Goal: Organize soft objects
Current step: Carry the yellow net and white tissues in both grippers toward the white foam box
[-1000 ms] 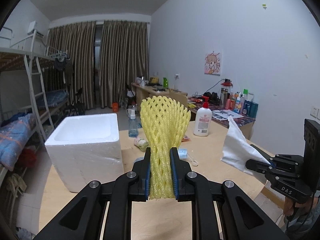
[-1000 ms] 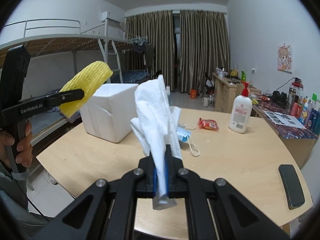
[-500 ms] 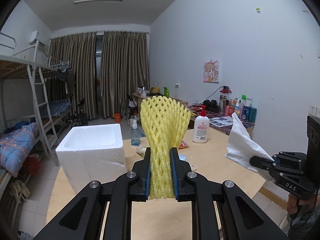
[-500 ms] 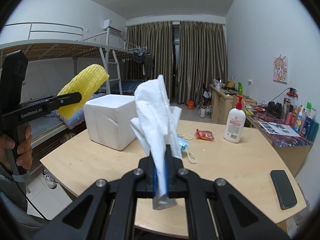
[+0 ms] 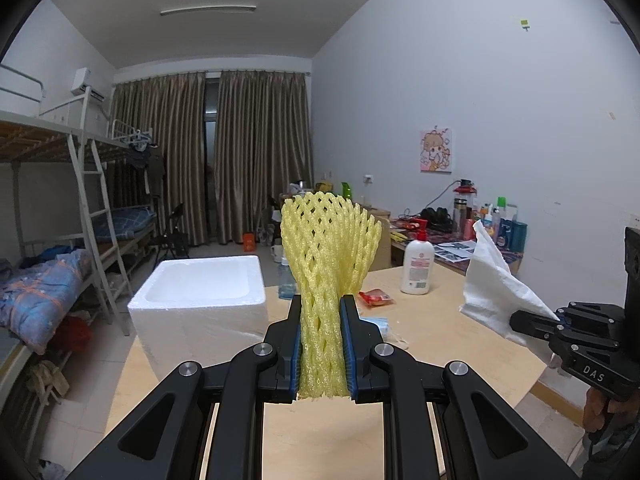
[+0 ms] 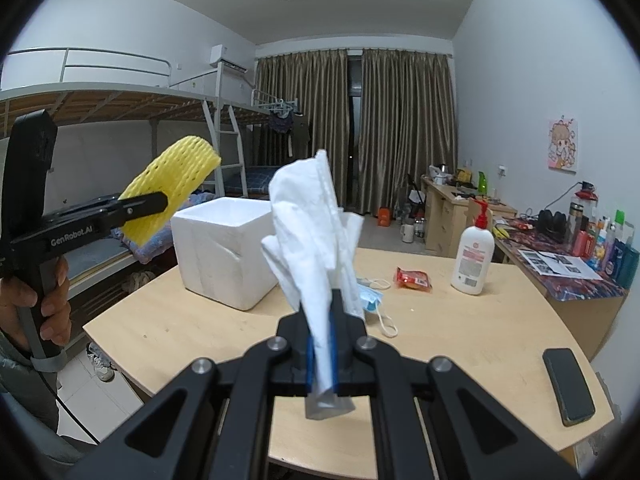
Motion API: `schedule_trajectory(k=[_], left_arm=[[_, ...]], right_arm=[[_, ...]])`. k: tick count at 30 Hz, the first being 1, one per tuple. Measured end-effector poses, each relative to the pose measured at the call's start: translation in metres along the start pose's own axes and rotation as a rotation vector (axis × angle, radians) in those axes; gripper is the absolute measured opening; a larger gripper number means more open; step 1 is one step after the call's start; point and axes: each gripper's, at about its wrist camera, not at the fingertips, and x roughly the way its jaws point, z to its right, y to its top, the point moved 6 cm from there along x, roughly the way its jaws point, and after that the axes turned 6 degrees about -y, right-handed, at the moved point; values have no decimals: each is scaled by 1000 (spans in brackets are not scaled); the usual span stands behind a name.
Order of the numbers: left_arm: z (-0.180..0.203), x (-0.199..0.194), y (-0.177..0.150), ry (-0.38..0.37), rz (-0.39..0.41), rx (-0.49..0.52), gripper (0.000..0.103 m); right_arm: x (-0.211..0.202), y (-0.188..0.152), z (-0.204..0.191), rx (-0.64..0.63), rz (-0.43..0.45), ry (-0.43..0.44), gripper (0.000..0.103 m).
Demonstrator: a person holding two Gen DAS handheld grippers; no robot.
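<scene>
A: what's hidden/cut off?

B: L cam: the left gripper (image 5: 323,344) and the yellow foam net (image 5: 328,264) block the table (image 5: 440,320) centre; the blue face mask (image 5: 378,325) is mostly behind the R finger, only an edge at 3 o'clock of the net; red snack pack (image 5: 374,298) partly covered too; inside of the white foam box (image 5: 200,300) only partly seen, contents can't tell. R cam: white tissue (image 6: 316,248) covers the box's R edge and part of the mask; bottle label text too small to read in both.

A: diff btw views?

B: only R cam shows the black phone (image 6: 568,386) at table edge, 4 o'clock, plus the person's left hand (image 6: 44,304) on the L handle at 9 o'clock; only L cam shows the right gripper (image 5: 532,320) side-on at 3 o'clock w/ tissue sticking out of it, fingers of a hand under it at frame edge. Lotion pump bottle (image 6: 472,256) in both.

A: fingers?

B: L: narrow gap, pads squeezing the net's lower part, net stands upright and fans out above, held in air near the box, which sits at 10 o'clock of it; R: fully closed, pinching the tissue, top flops up, bottom tail pokes out below the pads; both items off the table, well apart from each other.
</scene>
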Motion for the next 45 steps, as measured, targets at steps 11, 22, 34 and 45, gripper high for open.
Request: schedule_trajectory(k=[11, 22, 34, 45], left_arm=[[-27, -3, 6, 100, 7, -4, 18], [-80, -27, 11, 234, 19, -23, 18], [-106, -16, 10, 245, -5, -36, 18], [-129, 13, 31, 234, -9, -31, 18]], right_arm=[[24, 24, -30, -31, 21, 83, 8], [57, 55, -80, -69, 49, 219, 8], [82, 67, -105, -93, 26, 259, 8], [113, 86, -113, -92, -7, 247, 8]])
